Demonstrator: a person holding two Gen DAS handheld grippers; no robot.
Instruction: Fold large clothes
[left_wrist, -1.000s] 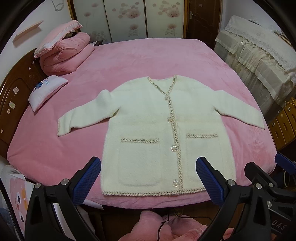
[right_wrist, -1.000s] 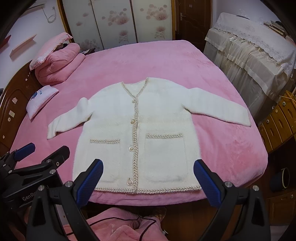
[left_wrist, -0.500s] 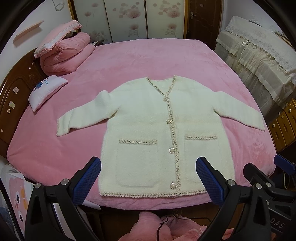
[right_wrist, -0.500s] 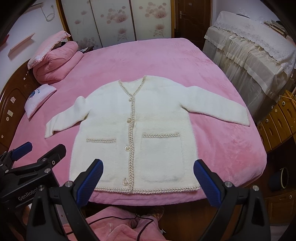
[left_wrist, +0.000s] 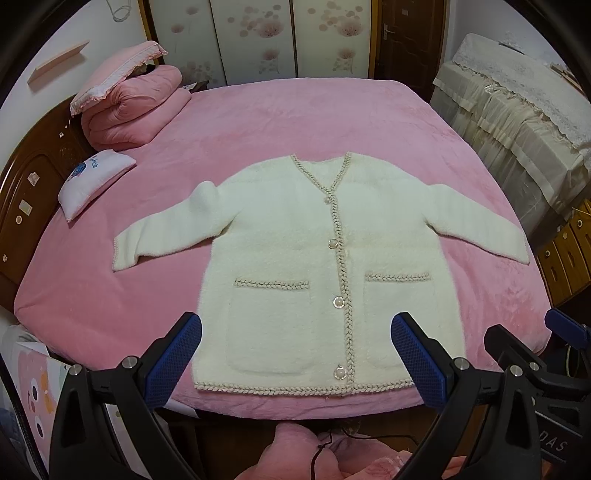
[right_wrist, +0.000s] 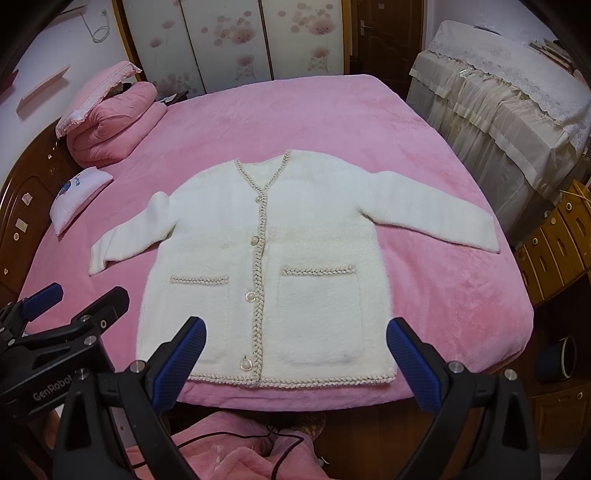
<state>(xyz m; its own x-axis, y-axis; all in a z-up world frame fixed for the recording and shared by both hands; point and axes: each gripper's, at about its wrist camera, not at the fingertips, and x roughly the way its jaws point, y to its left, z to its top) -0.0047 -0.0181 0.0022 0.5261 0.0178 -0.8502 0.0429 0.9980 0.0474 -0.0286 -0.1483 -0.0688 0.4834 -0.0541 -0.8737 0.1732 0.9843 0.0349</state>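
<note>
A cream fluffy cardigan (left_wrist: 295, 258) with braided trim, pearl buttons and two front pockets lies flat, face up, on the pink bed (left_wrist: 295, 122), both sleeves spread out. Its hem reaches the near bed edge. In the right wrist view the same cardigan (right_wrist: 314, 229) sits centred. My left gripper (left_wrist: 295, 358) hovers open above the hem, holding nothing. My right gripper (right_wrist: 295, 358) is also open and empty, over the hem near the lower buttons. The left gripper (right_wrist: 40, 299) shows at the left of the right wrist view, and the right gripper (left_wrist: 565, 328) at the right of the left wrist view.
A folded pink quilt with a pillow (left_wrist: 125, 107) and a small white cushion (left_wrist: 92, 181) lie at the bed's far left by the wooden headboard (left_wrist: 22, 192). Lace-covered furniture (left_wrist: 517, 110) and wooden drawers (right_wrist: 554, 251) stand to the right. Pink fabric and a cable (right_wrist: 240, 443) lie below.
Both grippers have drifted slightly forward and up over the bed edge, so the cardigan's hem sits a little higher in both views. Jaws stay open; the cardigan has not moved.
</note>
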